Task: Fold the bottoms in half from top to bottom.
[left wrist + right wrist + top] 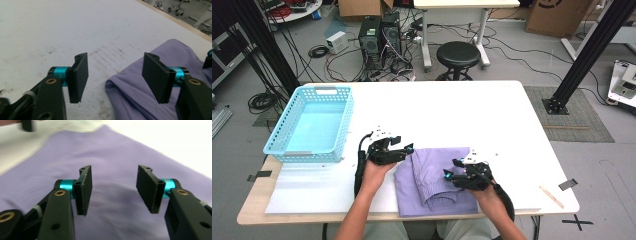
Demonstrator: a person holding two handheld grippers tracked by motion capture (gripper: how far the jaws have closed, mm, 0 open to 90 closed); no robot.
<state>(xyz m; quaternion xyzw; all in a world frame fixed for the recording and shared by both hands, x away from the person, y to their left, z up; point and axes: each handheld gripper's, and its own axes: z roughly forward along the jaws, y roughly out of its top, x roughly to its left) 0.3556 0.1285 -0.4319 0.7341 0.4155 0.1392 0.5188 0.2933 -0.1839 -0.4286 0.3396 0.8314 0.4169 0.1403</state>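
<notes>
A folded lilac garment (432, 182) lies on the white table (452, 112) near its front edge. My left gripper (410, 148) hovers at the cloth's left edge, open, with nothing between its pads. In the left gripper view the jaws stand wide above the bare table, and the cloth's edge (130, 87) runs under the right pad (155, 75). My right gripper (448, 174) sits over the middle of the garment, open. In the right gripper view the lilac cloth (112, 175) lies below the gap, and neither pad touches it.
A light blue plastic basket (312, 125) stands at the table's left side. A thin wooden stick (551, 196) lies near the front right corner. Beyond the table's far edge are a black stool (458, 56) and computer towers (379, 37) on the floor.
</notes>
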